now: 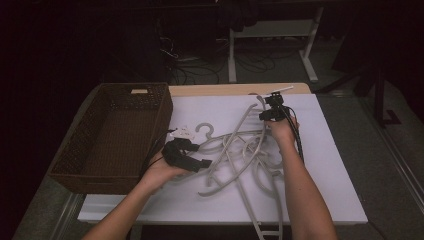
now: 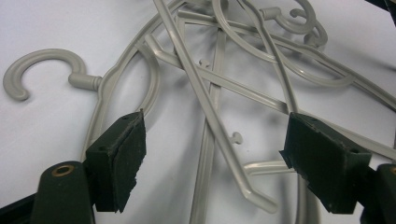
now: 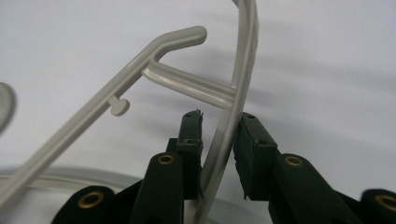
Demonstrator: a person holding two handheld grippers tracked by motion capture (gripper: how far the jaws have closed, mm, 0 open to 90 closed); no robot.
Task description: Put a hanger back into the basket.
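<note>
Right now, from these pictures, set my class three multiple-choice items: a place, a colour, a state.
1. The wicker basket stands: A left of the hangers; B right of them; C on top of them.
2. The hangers are: A red; B pale grey; C blue.
3. The left gripper is: A shut on a hook; B open; C inside the basket.
Key: 1 A, it sits at the high view's left; 2 B, all look pale grey; 3 B, its pads stand apart above the pile.
</note>
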